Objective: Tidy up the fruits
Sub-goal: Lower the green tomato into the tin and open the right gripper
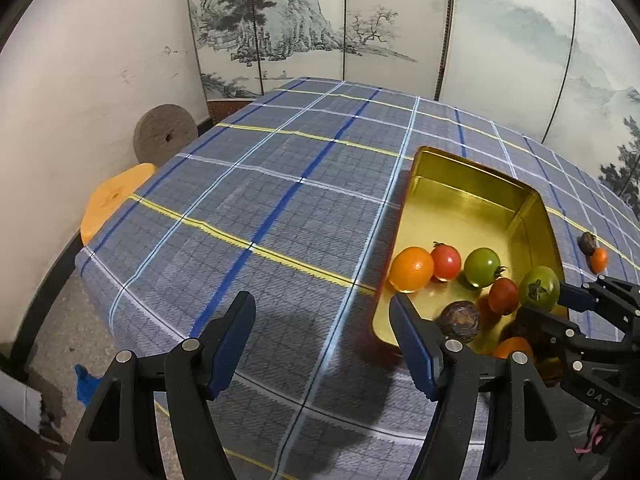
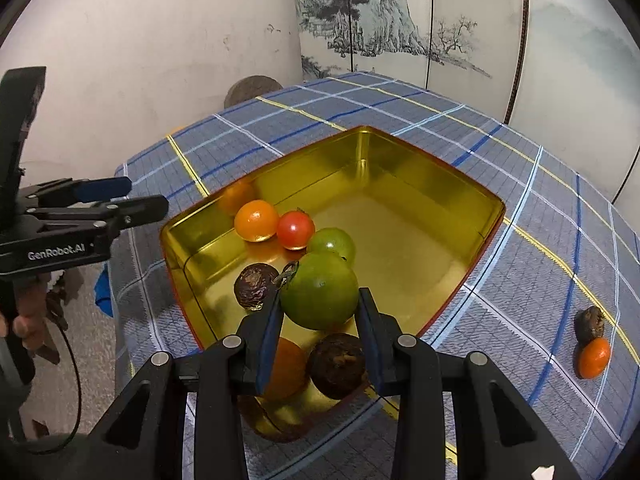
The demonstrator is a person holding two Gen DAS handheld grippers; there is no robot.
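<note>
My right gripper (image 2: pixel 320 312) is shut on a green tomato (image 2: pixel 320 296) and holds it over the near end of a gold tin tray (image 2: pixel 440 168). In the tray lie an orange fruit (image 2: pixel 256 220), a red tomato (image 2: pixel 295 229), another green tomato (image 2: pixel 332 242), two brown fruits (image 2: pixel 255 286) and a second orange fruit (image 2: pixel 286 368). In the left wrist view the tray (image 1: pixel 460 184) sits to the right, with the right gripper (image 1: pixel 550 300) and its green tomato (image 1: pixel 539 288) over it. My left gripper (image 1: pixel 320 316) stands open over bare cloth left of the tray, nothing between its fingers.
A brown fruit (image 2: pixel 589 322) and a small orange fruit (image 2: pixel 595 357) lie touching on the blue plaid tablecloth (image 2: pixel 520 220) right of the tray. A painted folding screen (image 1: pixel 360 20) stands behind the table. A grey stone disc (image 1: pixel 164 132) and an orange stool (image 1: pixel 112 200) sit off the left edge.
</note>
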